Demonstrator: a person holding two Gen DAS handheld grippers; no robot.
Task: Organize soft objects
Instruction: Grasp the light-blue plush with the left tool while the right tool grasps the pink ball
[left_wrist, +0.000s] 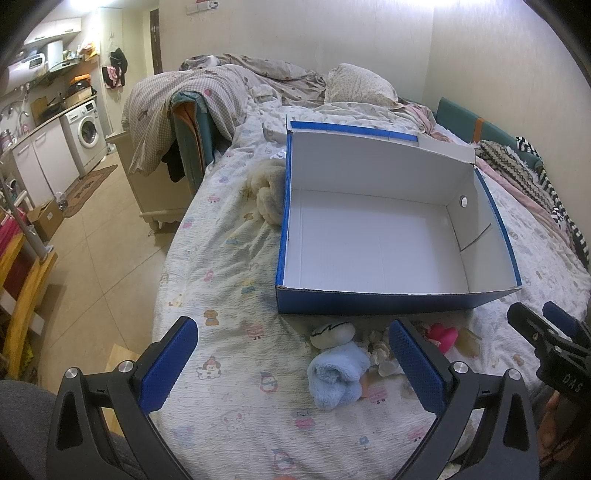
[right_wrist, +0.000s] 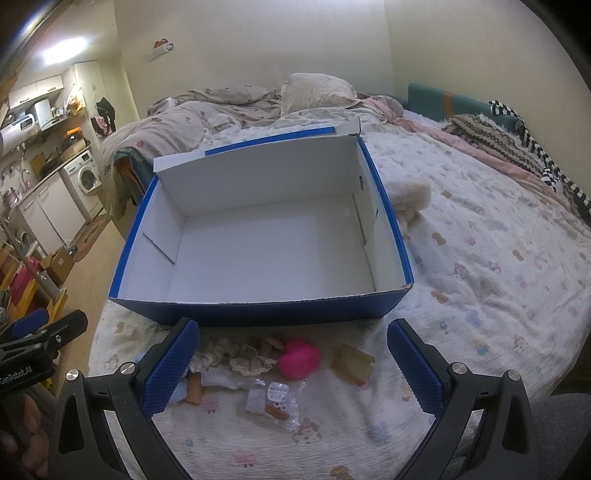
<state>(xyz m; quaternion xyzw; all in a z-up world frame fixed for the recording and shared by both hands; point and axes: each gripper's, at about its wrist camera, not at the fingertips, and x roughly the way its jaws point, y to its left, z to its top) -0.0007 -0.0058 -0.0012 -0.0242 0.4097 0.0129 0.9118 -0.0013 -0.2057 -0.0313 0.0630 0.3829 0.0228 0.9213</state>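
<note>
Both my jaws are spread wide with nothing between them, hovering low over the bed (left_wrist: 229, 280) at its near edge. My left gripper (left_wrist: 293, 365) frames a light blue fluffy toy (left_wrist: 338, 373), which lies on the sheet between the fingers, nearer the right-hand one. Its long axis runs from near-left to far-right, and a small white plush (left_wrist: 330, 334) sits touching its far end.

My right gripper (right_wrist: 293, 365) frames a small heap on the sheet: a pink plush (right_wrist: 298, 357) about midway between the fingers, a frilly cream lace piece (right_wrist: 243, 355) just to its left, and a tan soft piece (right_wrist: 351, 360) just to its right. A clear packet (right_wrist: 275, 404) lies nearer to me.

Beyond both heaps stands the open blue box (right_wrist: 255, 308), white inside, its long side crossing in front of me and its lid flap raised at the far side. A cream fluffy toy (right_wrist: 410, 199) lies against the box's outer side wall, well apart from my jaws.
</note>
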